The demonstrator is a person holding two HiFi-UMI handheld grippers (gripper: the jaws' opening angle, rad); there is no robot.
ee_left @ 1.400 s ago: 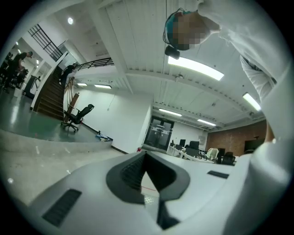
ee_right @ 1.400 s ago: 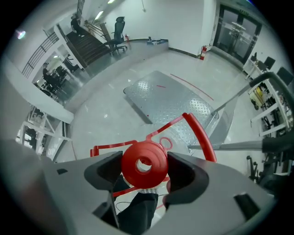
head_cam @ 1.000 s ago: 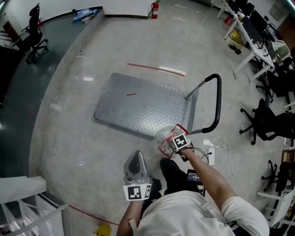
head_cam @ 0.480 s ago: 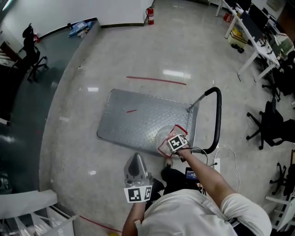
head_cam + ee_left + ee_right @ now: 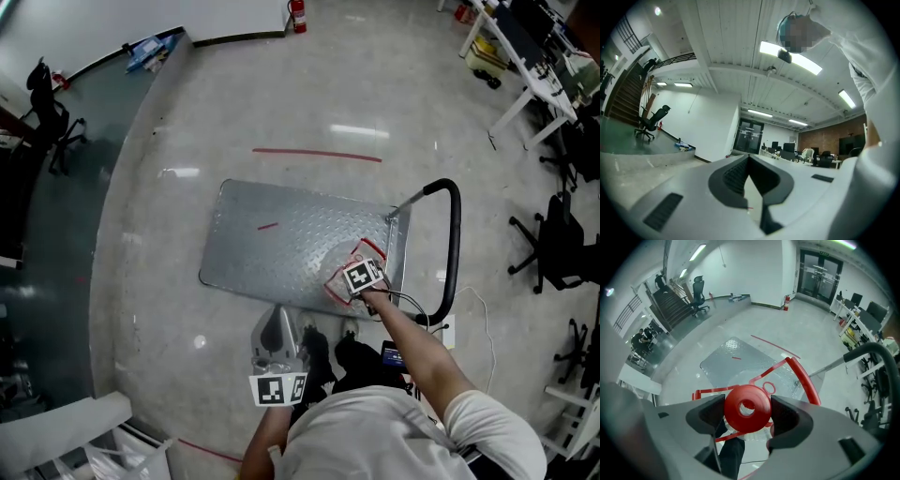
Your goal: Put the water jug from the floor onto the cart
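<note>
Grey jaws of the left gripper (image 5: 749, 159) are pressed together, with nothing between them. Ahead of it and to its right, the red cap (image 5: 757, 417) of the clear water jug (image 5: 330, 272) is squeezed tight by the right gripper (image 5: 746, 414). Under that gripper, the jug is seen over the near edge of the cart (image 5: 272, 234). Past it, the cart's black handle (image 5: 454, 239) is seen.

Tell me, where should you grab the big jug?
By its red cap, coming from above. The jug hangs with its cap facing up. Its clear body looks too wide to pinch, but the cap is narrow. The right tongs are shut on it that way.
</note>
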